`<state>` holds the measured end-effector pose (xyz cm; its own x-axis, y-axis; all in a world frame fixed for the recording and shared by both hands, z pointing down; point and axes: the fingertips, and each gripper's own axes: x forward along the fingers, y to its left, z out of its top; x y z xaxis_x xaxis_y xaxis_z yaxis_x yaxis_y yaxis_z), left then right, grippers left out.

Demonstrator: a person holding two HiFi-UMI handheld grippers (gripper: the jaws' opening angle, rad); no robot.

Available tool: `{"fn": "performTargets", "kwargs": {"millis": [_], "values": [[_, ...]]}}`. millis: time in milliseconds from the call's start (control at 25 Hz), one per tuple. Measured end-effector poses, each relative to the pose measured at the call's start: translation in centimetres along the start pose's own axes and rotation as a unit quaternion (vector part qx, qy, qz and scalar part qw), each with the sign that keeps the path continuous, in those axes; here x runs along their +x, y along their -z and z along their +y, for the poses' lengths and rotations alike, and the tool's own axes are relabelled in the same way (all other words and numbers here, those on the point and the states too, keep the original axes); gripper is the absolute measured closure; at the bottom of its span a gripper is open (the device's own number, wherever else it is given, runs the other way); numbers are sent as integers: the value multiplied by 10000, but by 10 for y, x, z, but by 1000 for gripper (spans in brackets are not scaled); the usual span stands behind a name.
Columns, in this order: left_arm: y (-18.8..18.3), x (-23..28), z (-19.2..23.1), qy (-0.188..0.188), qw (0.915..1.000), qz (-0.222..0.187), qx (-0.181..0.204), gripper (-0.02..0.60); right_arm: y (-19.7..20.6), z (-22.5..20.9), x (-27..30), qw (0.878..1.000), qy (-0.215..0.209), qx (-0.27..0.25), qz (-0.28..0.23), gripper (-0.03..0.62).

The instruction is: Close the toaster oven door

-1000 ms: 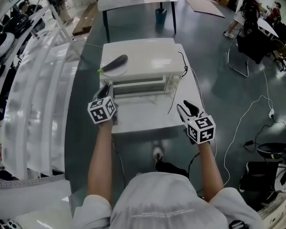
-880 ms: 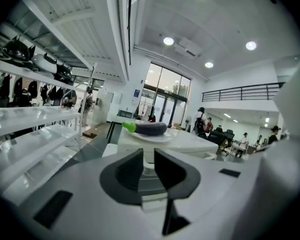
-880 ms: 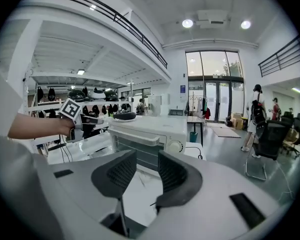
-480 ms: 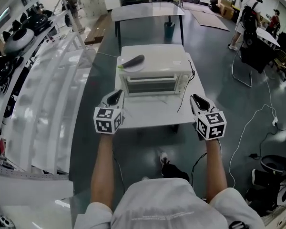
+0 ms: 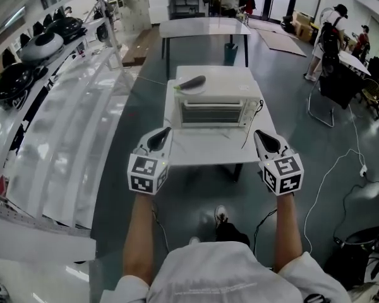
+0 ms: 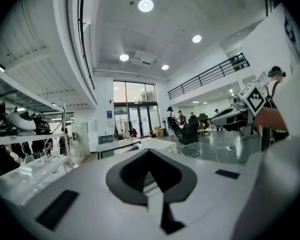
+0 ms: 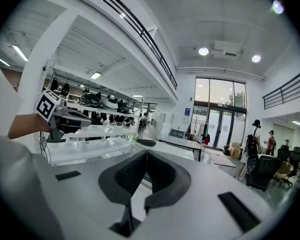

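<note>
Since a second ago the left gripper point(image 5: 165, 132) and the right gripper point(image 5: 259, 134) have come up and back from the oven point(image 5: 215, 103), and their jaws have just been closing; both are now clenched with nothing between them. I judge the closing step as done, because the door point(image 5: 213, 113) looks upright and flush, so the next move calls only for staying clear of it. I count two grippers, one oven with one door on one table point(image 5: 202, 153), and on its top one plate point(image 5: 184, 90) with one dark long thing point(image 5: 192, 81).

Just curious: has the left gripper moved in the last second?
Yes: the left gripper has drawn back from the boxy white toaster oven, toward the person.
</note>
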<state>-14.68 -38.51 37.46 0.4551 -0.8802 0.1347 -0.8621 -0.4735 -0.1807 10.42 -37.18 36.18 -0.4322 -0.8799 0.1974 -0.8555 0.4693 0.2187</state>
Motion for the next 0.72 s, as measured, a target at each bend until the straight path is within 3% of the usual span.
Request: {"fn": "performTargets", "kwargs": {"millis": [400,720], "values": [[-31,-48,-31,158,9982,-267,512,563,-35,38,-38,9986,-193,-344,-352,577],[-52,-61,-43,179,9969,-526,550,563,-40,53,-46,9978,-330,-445,-362,579]]}}
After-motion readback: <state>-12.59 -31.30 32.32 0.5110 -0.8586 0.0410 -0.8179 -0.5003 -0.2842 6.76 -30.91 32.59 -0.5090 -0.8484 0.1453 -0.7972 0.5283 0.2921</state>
